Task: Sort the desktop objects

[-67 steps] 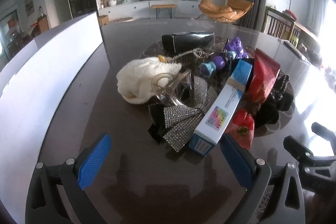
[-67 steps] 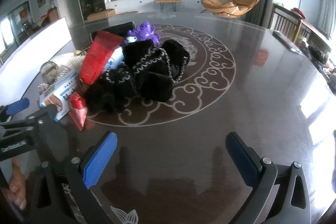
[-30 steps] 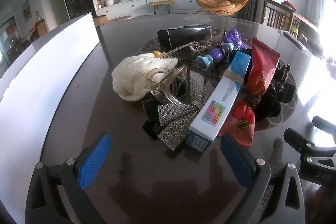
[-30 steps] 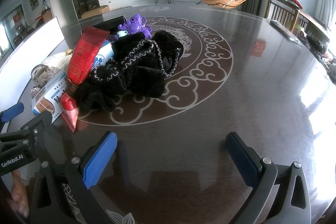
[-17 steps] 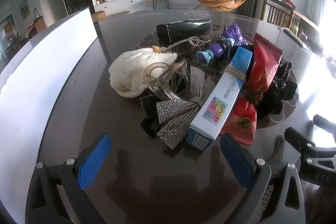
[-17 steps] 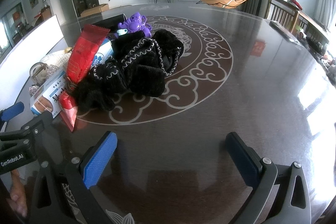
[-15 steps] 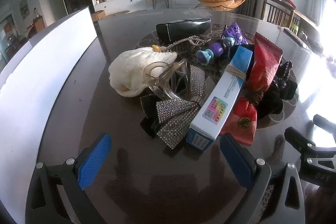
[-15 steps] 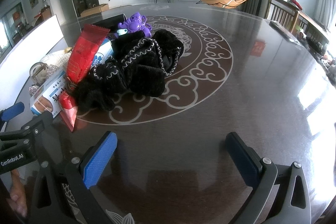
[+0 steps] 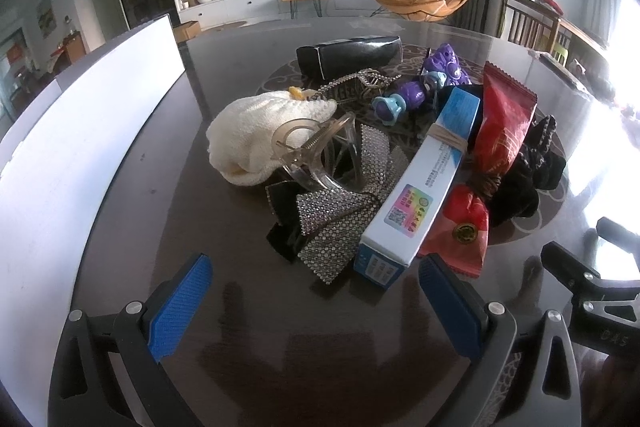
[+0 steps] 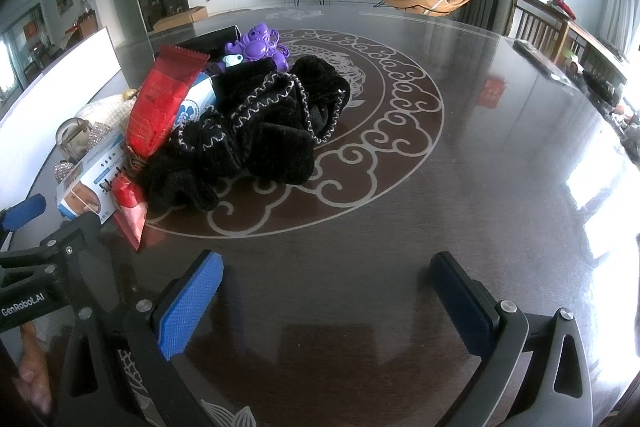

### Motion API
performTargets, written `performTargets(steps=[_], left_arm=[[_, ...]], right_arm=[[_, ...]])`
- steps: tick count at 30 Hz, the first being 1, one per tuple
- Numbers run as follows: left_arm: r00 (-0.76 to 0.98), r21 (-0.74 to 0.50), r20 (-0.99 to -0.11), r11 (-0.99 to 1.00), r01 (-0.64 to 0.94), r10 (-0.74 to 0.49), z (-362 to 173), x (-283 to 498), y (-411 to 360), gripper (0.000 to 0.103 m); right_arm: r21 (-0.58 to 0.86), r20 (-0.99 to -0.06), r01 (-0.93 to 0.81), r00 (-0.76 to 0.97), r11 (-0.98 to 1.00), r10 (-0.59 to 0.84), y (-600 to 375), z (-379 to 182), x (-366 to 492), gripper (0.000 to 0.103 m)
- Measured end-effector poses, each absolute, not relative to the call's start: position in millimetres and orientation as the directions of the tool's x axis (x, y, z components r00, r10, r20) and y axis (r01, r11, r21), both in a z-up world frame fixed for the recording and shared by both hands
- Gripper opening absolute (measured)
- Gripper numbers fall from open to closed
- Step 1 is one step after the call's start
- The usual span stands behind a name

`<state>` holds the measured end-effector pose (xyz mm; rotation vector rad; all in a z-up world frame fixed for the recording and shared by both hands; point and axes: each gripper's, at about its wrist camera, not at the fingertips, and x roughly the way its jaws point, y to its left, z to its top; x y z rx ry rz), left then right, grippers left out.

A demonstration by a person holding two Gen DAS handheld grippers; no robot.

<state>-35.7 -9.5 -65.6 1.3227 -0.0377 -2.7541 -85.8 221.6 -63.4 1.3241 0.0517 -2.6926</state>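
1. Both tools are empty with jaws spread wide: the left hand-held gripper [image 9: 314, 293] hangs low in front of the heap, and the right hand-held gripper [image 10: 326, 291] sits over bare dark surface [image 10: 460, 163], well apart from it

2. The things to sort lie in one tangled pile on the surface. The blue-and-white box [image 9: 420, 187] leans on the rhinestone bow [image 9: 340, 211] and touches the red snack packet [image 9: 496, 131]; pulling the box first could drag the bow along or tip the packet off

3. The clear hair claw clip [image 9: 316, 151] rests on the cream knitted item [image 9: 256, 135] and looks slick; in my judgement a pinch on its curved edge may let it squirt out and skid

4. The black scrunchies [image 10: 260, 131] are soft and interlocked, so a grab may lift several at once

5. The purple toys [image 9: 420, 87] and black case [image 9: 348, 55] sit behind the pile; reaching over could knock nearer items

6. The two tools are near each other and could collide
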Motion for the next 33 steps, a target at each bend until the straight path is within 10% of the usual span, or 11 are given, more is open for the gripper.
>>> performTargets(steps=[21,33], left_arm=[[-0.667,-0.217,-0.742,-0.965,0.148,0.064,-29,-34,-65,0.103],[-0.594,-0.135,-0.803,-0.984,0.116,0.04,-48,-93,-33,0.103]], right_arm=[[0.038,-0.789,0.148,-0.603,-0.988,-0.121,220,-63,-86,0.103],[0.041,-0.788,0.152,-0.603,-0.988,-0.125,219,-62,-85,0.103]])
